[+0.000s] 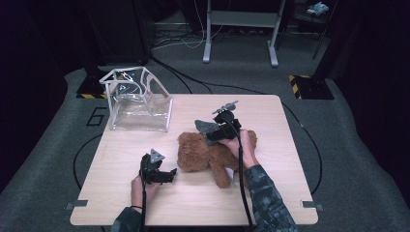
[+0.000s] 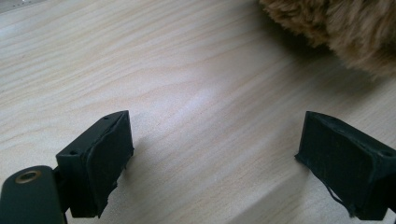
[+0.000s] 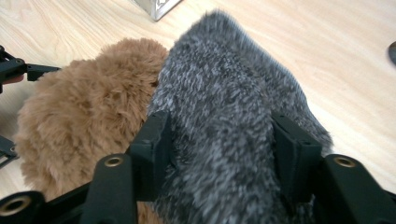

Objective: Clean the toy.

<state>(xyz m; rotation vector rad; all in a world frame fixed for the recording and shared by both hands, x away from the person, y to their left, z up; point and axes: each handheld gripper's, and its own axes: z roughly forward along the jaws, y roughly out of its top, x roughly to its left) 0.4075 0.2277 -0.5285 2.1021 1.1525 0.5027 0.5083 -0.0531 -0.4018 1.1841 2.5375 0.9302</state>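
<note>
Brown plush teddy bear (image 1: 208, 155) lies mid-table, w/ grey knitted fuzzy cloth (image 3: 233, 116) over it, clamped between right gripper (image 3: 224, 140) jaws. Left gripper (image 2: 215, 154) spread wide, nothing in it, just beside bear. Clear plastic white-framed box (image 1: 140, 104) on light wooden table (image 1: 270, 121), far-left, well apart.

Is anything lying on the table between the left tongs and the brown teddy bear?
Nothing visible: bare wooden table separates the open left tongs from the furry brown teddy bear.
</note>
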